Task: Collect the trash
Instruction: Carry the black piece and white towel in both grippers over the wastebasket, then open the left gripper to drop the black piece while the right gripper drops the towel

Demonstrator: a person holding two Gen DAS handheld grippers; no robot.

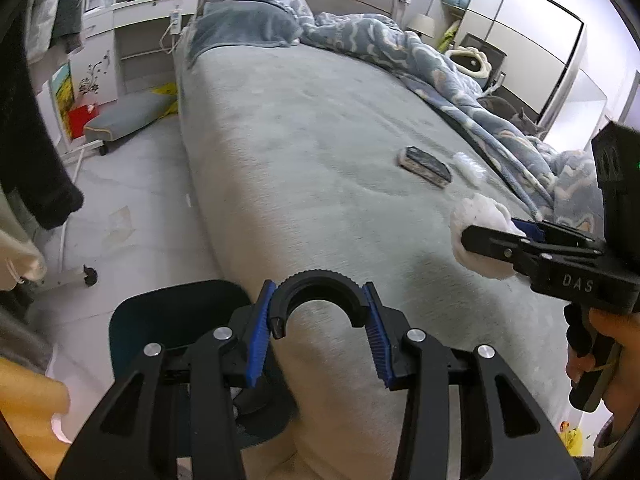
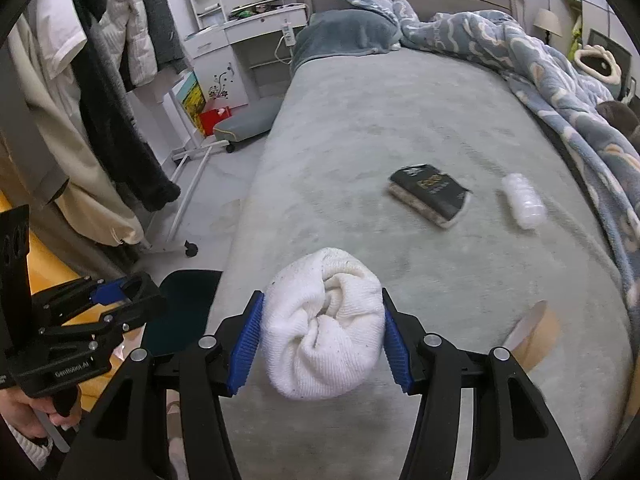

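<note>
My left gripper is shut on a black C-shaped ring with a ridged rim, held between its blue pads above the foot of the bed. My right gripper is shut on a white rolled cloth. In the left wrist view the right gripper and the cloth hang to the right over the mattress. The right wrist view shows the left gripper low at the left. A dark bin stands on the floor by the bed corner.
On the grey bed lie a black book, a clear plastic bottle and a brown tape roll. A blue patterned blanket is bunched along the right side. A rack of clothes stands to the left.
</note>
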